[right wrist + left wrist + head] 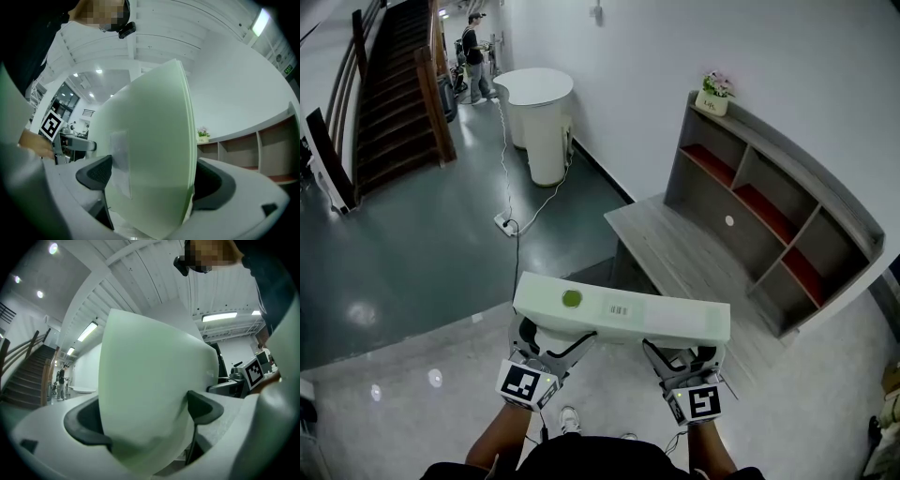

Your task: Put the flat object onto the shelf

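I hold a flat pale-green box [619,314] level in front of me, with a green dot and a barcode label on its top. My left gripper [546,345] grips its left end and my right gripper [680,361] its right end. In the left gripper view the box [150,394] fills the gap and both dark pads press on it, with the left gripper [145,416] shut on it. The right gripper [154,180] clamps the box [150,159] the same way. The grey shelf [769,211] with red-lined compartments stands ahead to the right, against the wall.
A low grey platform [670,248] runs in front of the shelf. A potted plant [715,94] sits on the shelf top. A white round counter [539,108], a cable with a power strip [504,222], stairs [394,84] and a far person [473,47] lie to the left.
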{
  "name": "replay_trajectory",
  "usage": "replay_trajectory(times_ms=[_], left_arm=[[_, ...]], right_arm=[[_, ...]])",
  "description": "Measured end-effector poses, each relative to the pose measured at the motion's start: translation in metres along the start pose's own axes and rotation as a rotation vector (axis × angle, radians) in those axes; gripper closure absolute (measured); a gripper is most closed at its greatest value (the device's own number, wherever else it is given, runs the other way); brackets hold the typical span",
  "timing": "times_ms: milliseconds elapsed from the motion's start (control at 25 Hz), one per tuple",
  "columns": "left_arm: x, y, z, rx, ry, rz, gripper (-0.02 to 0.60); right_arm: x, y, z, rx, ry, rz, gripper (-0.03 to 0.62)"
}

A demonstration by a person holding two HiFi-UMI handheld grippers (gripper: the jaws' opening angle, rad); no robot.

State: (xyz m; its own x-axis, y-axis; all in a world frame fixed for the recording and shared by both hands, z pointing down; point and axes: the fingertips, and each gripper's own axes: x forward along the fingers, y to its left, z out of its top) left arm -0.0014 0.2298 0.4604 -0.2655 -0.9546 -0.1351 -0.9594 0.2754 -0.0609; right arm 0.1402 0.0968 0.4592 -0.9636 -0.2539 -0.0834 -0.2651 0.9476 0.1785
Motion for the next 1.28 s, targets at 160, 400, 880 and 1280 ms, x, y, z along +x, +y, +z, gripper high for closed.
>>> replay_trajectory(times_ms=[160, 400, 880, 1280], left_arm=[[0.002, 0.018, -0.003, -0.012, -0.001, 0.002, 0.054], [0.006, 0.051, -0.009, -0.018, 0.002, -0.025, 0.052], [0.019, 0.092, -0.027, -0.059, 0.003, -0.093, 0.052], [0.071, 0.113, -0.037, -0.059, 0.015, -0.109, 0.052]], right_arm=[[0.017, 0.008, 0.005, 0.014, -0.027, 0.005, 0.080], [0.044, 0.022, 0.000, 0.021, -0.003, -0.031, 0.080], [0.075, 0.038, -0.010, -0.011, 0.052, -0.096, 0.080], [0.119, 0.007, -0.020, -0.007, 0.011, -0.095, 0.080]])
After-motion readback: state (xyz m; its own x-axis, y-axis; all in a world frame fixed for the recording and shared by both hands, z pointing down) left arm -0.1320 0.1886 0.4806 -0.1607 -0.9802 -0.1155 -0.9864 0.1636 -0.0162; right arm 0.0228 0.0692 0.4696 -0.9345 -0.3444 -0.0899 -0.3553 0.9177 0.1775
